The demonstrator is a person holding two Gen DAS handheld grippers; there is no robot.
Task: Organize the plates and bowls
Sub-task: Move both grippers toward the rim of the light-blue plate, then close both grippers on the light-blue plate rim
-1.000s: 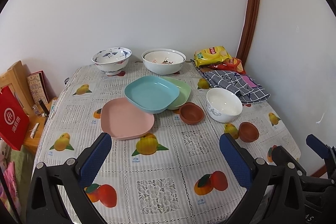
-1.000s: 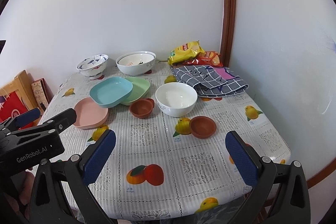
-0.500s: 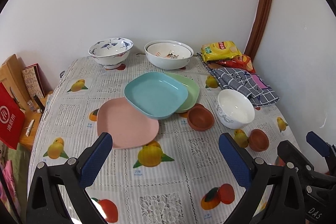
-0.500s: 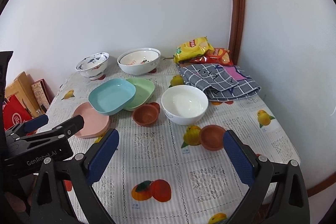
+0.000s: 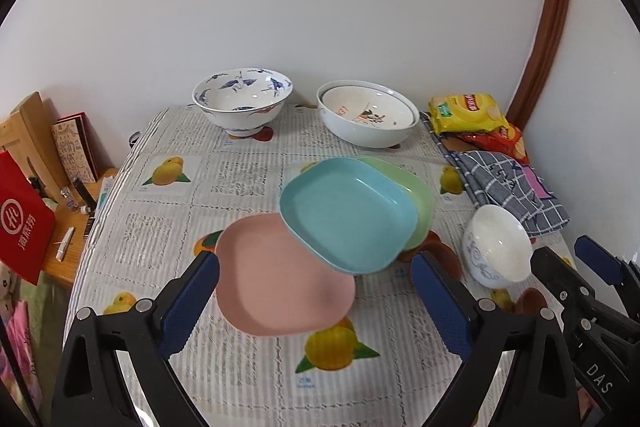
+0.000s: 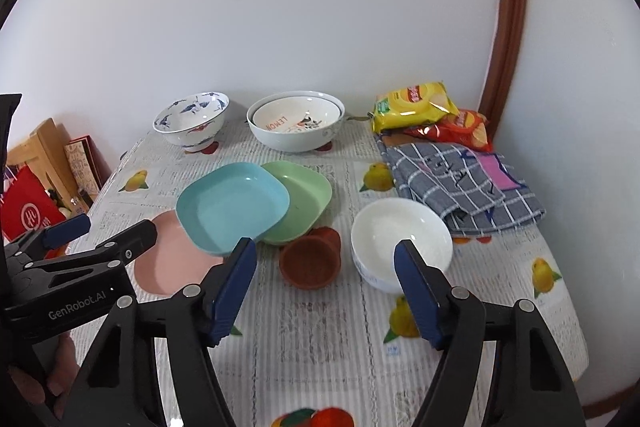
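A blue plate (image 5: 352, 215) overlaps a green plate (image 5: 416, 195) and a pink plate (image 5: 272, 279) mid-table. A small brown bowl (image 6: 310, 263) lies against another brown one beside a plain white bowl (image 6: 400, 239). A blue-patterned bowl (image 5: 242, 101) and a wide white bowl (image 5: 368, 119) with a smaller bowl nested in it stand at the back. My left gripper (image 5: 316, 303) is open and empty just before the pink plate. My right gripper (image 6: 326, 287) is open and empty, with the brown bowl between its fingers in view.
Snack bags (image 6: 416, 105) and a folded checked cloth (image 6: 460, 183) lie at the back right. A low wooden stand with a red bag (image 5: 22, 223) and small items sits left of the table. The wall is right behind the back bowls.
Both grippers have moved forward toward the dishes, which now loom larger. The right gripper's jaws stand closer together than before. Nothing on the table has moved.
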